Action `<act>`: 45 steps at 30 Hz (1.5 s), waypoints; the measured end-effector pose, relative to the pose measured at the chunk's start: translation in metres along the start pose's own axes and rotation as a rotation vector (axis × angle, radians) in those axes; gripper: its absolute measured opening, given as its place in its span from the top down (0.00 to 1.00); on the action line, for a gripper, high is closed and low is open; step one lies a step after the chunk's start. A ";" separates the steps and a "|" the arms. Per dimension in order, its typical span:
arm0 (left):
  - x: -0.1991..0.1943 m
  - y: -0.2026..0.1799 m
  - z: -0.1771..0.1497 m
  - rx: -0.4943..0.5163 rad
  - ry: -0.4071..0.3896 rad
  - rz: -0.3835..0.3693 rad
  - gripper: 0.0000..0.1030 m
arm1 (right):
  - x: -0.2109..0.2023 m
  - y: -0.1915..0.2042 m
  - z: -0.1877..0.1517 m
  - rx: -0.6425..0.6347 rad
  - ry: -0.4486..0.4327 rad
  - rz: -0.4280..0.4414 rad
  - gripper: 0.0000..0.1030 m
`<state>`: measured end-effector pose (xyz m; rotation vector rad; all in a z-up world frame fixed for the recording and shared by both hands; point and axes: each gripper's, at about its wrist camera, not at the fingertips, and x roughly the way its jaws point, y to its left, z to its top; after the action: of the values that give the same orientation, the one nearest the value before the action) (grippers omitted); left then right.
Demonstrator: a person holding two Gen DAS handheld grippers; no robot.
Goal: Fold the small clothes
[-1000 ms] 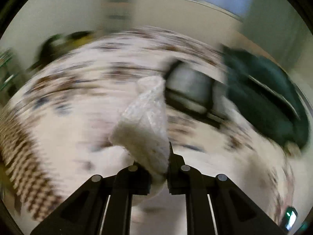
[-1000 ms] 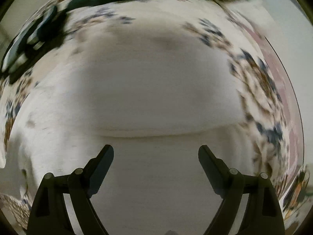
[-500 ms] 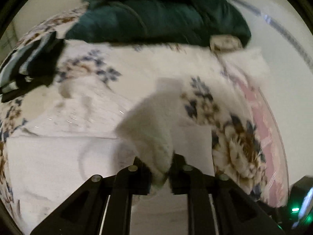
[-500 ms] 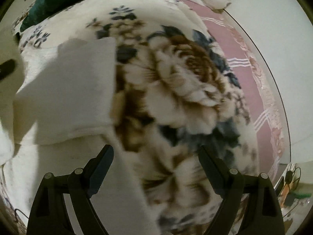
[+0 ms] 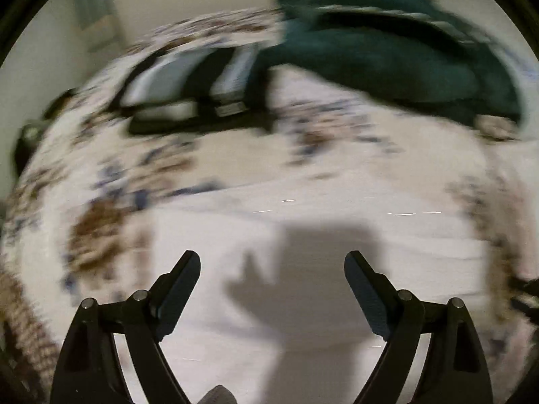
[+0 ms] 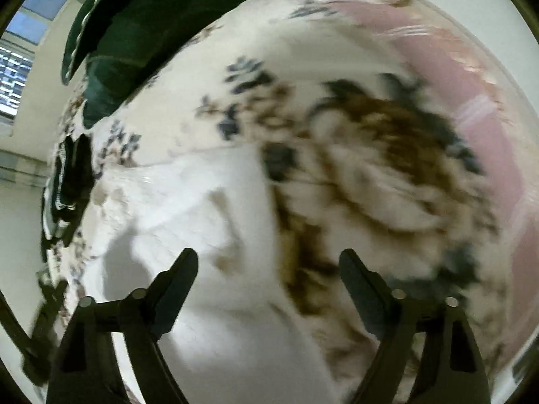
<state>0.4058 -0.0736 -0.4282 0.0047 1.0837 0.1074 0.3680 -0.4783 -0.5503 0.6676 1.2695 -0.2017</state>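
Observation:
A white garment (image 5: 337,269) lies spread flat on the floral blanket (image 5: 134,175). My left gripper (image 5: 272,262) is open and empty above it, and its shadow falls on the cloth. In the right wrist view the white garment (image 6: 209,235) lies at lower left, with its right edge on the blanket's flower print (image 6: 387,175). My right gripper (image 6: 267,262) is open and empty above that edge. Both views are blurred by motion.
A dark green bundle (image 5: 387,57) lies at the back of the bed; it also shows in the right wrist view (image 6: 134,20). A folded black and grey striped garment (image 5: 192,84) sits at back left. A pink sheet (image 6: 471,101) borders the blanket's right side.
My left gripper was shut on a fold of the white garment; it has let go and now stands open over the flat cloth. The right gripper stayed open and shifted.

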 end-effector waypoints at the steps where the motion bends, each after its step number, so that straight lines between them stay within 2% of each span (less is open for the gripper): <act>1: 0.006 0.009 -0.002 -0.014 0.013 0.020 0.15 | 0.012 0.010 0.005 -0.014 0.013 0.016 0.21; 2: 0.014 0.024 -0.004 -0.034 0.030 0.053 0.15 | 0.029 0.021 0.008 -0.038 0.042 0.020 0.27; 4: 0.027 0.043 -0.008 -0.047 0.046 0.094 0.15 | 0.061 0.039 0.012 -0.076 0.112 0.005 0.55; 5: 0.034 0.051 -0.010 -0.053 0.058 0.111 0.15 | 0.071 0.043 0.012 -0.086 0.135 -0.006 0.85; 6: 0.040 0.057 -0.012 -0.060 0.066 0.122 0.15 | 0.075 0.045 0.011 -0.084 0.137 -0.013 0.94; 9: 0.055 0.067 -0.012 -0.082 0.078 0.116 0.15 | 0.047 0.039 0.011 -0.022 0.003 0.016 0.97; 11: 0.069 0.073 -0.008 -0.087 0.089 0.119 0.15 | 0.030 0.031 0.014 -0.008 -0.049 -0.018 0.97; 12: 0.077 0.078 -0.006 -0.103 0.100 0.116 0.15 | 0.029 0.028 0.014 -0.006 -0.048 -0.033 0.97; 15: 0.097 0.090 0.001 -0.136 0.123 0.088 0.15 | 0.036 0.030 0.015 -0.071 -0.013 -0.094 0.97; 18: 0.111 0.097 0.002 -0.121 0.164 0.067 0.15 | 0.048 0.033 0.015 -0.138 0.055 -0.171 0.95; 20: 0.098 0.098 0.003 -0.103 0.150 0.028 0.15 | 0.043 0.027 0.013 -0.127 0.100 -0.188 0.86; 23: 0.053 0.090 0.002 -0.048 0.062 -0.007 0.15 | 0.011 0.019 0.005 -0.106 0.122 -0.116 0.45; 25: 0.019 0.074 -0.008 -0.007 0.010 -0.017 0.15 | -0.011 0.014 -0.002 -0.125 0.152 -0.074 0.43; 26: -0.001 0.061 -0.018 0.011 -0.009 -0.035 0.14 | -0.019 0.010 -0.004 -0.136 0.170 -0.063 0.41; 28: -0.029 0.035 -0.038 0.033 -0.016 -0.065 0.03 | -0.033 0.001 -0.006 -0.162 0.209 -0.049 0.40; 30: -0.059 -0.007 -0.075 0.058 0.015 -0.111 0.03 | -0.045 -0.014 -0.003 -0.191 0.268 -0.026 0.40; 33: -0.079 -0.070 -0.125 0.085 0.112 -0.151 0.03 | -0.058 -0.036 0.007 -0.235 0.333 0.001 0.40; 34: -0.086 -0.103 -0.153 0.091 0.166 -0.166 0.03 | -0.060 -0.044 0.012 -0.260 0.355 0.002 0.40; 38: -0.093 -0.185 -0.229 0.059 0.315 -0.219 0.03 | -0.057 -0.064 0.043 -0.345 0.416 0.024 0.40; 41: -0.088 -0.223 -0.265 0.048 0.377 -0.223 0.03 | -0.038 -0.066 0.069 -0.379 0.421 0.071 0.40; 44: -0.078 -0.253 -0.289 0.069 0.403 -0.189 0.03 | -0.001 -0.056 0.091 -0.373 0.449 0.170 0.39; 45: -0.075 -0.259 -0.294 0.070 0.406 -0.185 0.03 | 0.012 -0.051 0.096 -0.373 0.459 0.192 0.35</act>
<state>0.1338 -0.3520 -0.5149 -0.0566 1.4871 -0.1017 0.4243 -0.5706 -0.5664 0.5210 1.6155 0.3598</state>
